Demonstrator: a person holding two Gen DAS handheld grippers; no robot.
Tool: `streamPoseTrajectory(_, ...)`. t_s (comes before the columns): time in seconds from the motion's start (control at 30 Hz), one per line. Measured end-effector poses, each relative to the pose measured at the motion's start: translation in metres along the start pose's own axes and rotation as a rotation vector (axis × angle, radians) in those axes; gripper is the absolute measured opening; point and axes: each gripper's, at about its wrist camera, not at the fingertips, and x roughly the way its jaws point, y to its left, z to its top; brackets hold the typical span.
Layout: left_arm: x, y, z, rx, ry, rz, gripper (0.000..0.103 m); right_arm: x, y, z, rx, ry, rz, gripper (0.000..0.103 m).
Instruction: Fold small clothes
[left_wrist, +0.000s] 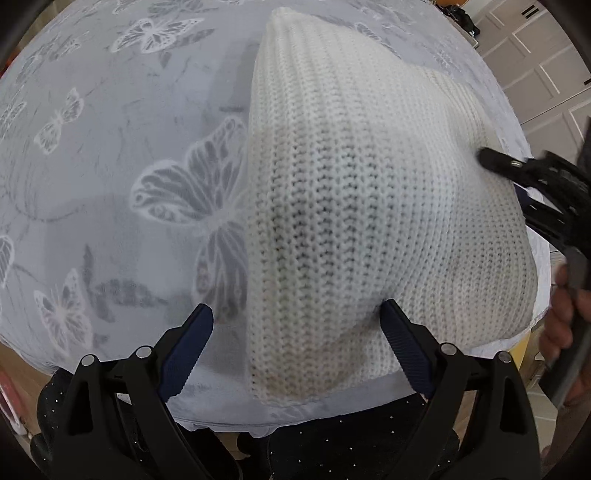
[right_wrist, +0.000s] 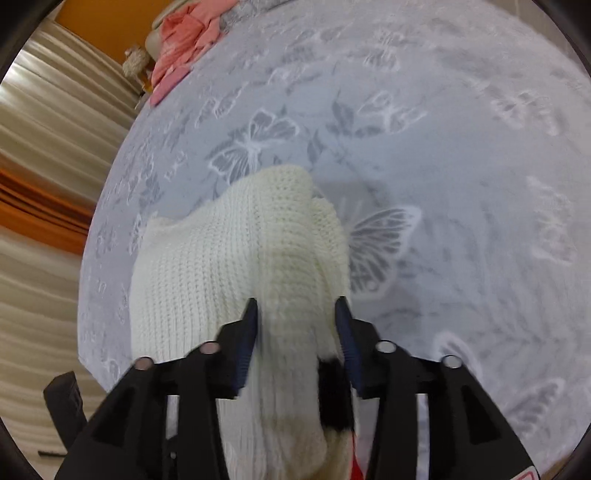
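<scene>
A cream-white knit garment (left_wrist: 351, 206) lies on the grey butterfly-print tablecloth (left_wrist: 110, 166), folded into a long shape. My left gripper (left_wrist: 295, 332) is open, its fingers astride the garment's near end at the table's front edge. In the right wrist view the same knit garment (right_wrist: 229, 266) runs between the fingers of my right gripper (right_wrist: 297, 314), whose jaws stand apart around a raised fold without pinching it. The right gripper also shows in the left wrist view (left_wrist: 517, 170), at the garment's right edge.
A pink garment (right_wrist: 184, 40) lies at the far corner of the table (right_wrist: 461, 147). Beige curtains (right_wrist: 44, 155) hang left of the table. White cabinet doors (left_wrist: 535, 55) stand beyond the table's right side. A dark sparkly cloth (left_wrist: 332, 435) is below the front edge.
</scene>
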Motion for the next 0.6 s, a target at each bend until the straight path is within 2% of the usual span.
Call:
streamPoseTrajectory(0.1,-0.006,0.008,-0.001,-0.012,-0.005,-0.01,0.089,-0.016,-0.005,-0.023,0.042,-0.02,0.0,0.054)
streamPoseTrajectory(0.17,-0.011,0.012,0.006,-0.042,-0.021,-0.05,0.089,-0.016,-0.013,-0.038,0.076,0.002,0.011,0.056)
streamPoseTrajectory(0.23,-0.016,0.022,0.014,-0.1,-0.042,-0.12,0.093,-0.013,-0.021,-0.058,0.135,0.022,0.052,0.066)
streamPoseTrajectory(0.3,-0.01,0.035,0.025,-0.191,-0.039,-0.217,0.097,-0.003,-0.025,-0.07,0.185,0.049,0.097,0.069)
streamPoseTrajectory(0.4,0.025,0.058,0.037,-0.321,0.08,-0.341,0.097,0.025,-0.027,-0.079,0.252,0.111,0.132,0.072)
streamPoseTrajectory(0.43,0.026,0.065,0.038,-0.349,0.077,-0.372,0.096,0.03,-0.024,-0.079,0.257,0.108,0.138,0.071)
streamPoseTrajectory(0.47,0.024,0.068,0.04,-0.353,0.072,-0.395,0.068,0.031,-0.019,-0.078,0.246,0.099,0.133,0.067)
streamPoseTrajectory(0.5,0.019,0.068,0.043,-0.316,0.079,-0.449,0.055,0.03,-0.015,-0.076,0.235,0.102,0.144,0.046)
streamPoseTrajectory(0.57,0.001,0.071,0.043,-0.284,0.071,-0.456,0.041,0.021,-0.001,-0.072,0.209,0.095,0.158,0.04)
streamPoseTrajectory(0.6,-0.007,0.072,0.043,-0.271,0.062,-0.462,0.039,0.011,0.011,-0.07,0.168,0.079,0.164,0.038)
